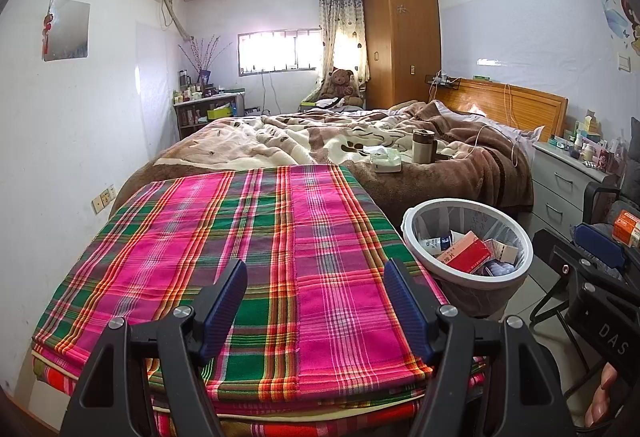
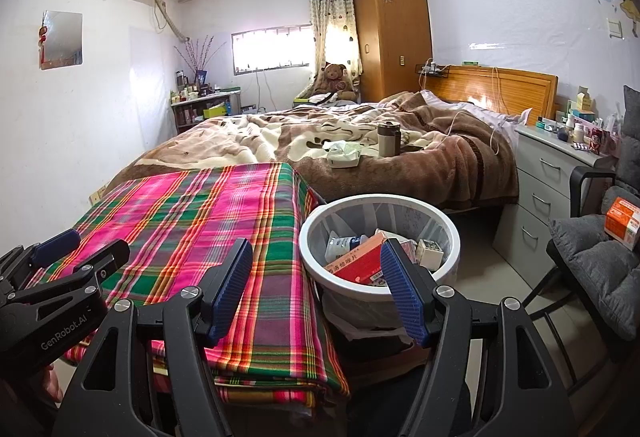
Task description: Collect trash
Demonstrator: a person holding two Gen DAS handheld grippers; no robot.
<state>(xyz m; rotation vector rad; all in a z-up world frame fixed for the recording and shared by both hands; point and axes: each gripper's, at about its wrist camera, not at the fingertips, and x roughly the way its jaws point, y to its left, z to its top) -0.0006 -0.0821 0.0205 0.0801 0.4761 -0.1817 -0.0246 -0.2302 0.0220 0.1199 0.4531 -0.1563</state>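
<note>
A: Well, the trash bin (image 2: 378,241) sits on the floor just right of the plaid cloth (image 2: 224,237), near the foot of the bed (image 2: 360,165), already holding several medicine boxes (image 2: 356,261).

B: And the grippers?

A: The left gripper (image 1: 316,301) hovers over the plaid cloth, jaws partly apart, nothing between them. The right gripper (image 2: 316,289) hangs near the bin's rim, jaws likewise apart and empty.

B: Anything left to collect?

A: Possibly the orange box (image 2: 622,223) on the grey chair cushion (image 2: 592,265) at far right. The crumpled tissue pack (image 2: 344,153) and the cup (image 2: 389,139) on the bed may not be trash; I can't tell.

B: Risks?

A: I'd guess the right jaws could clip the rim and tip the light bin when swinging toward the chair. A box gripped by its corner might slip out and land beside the bin.
</note>
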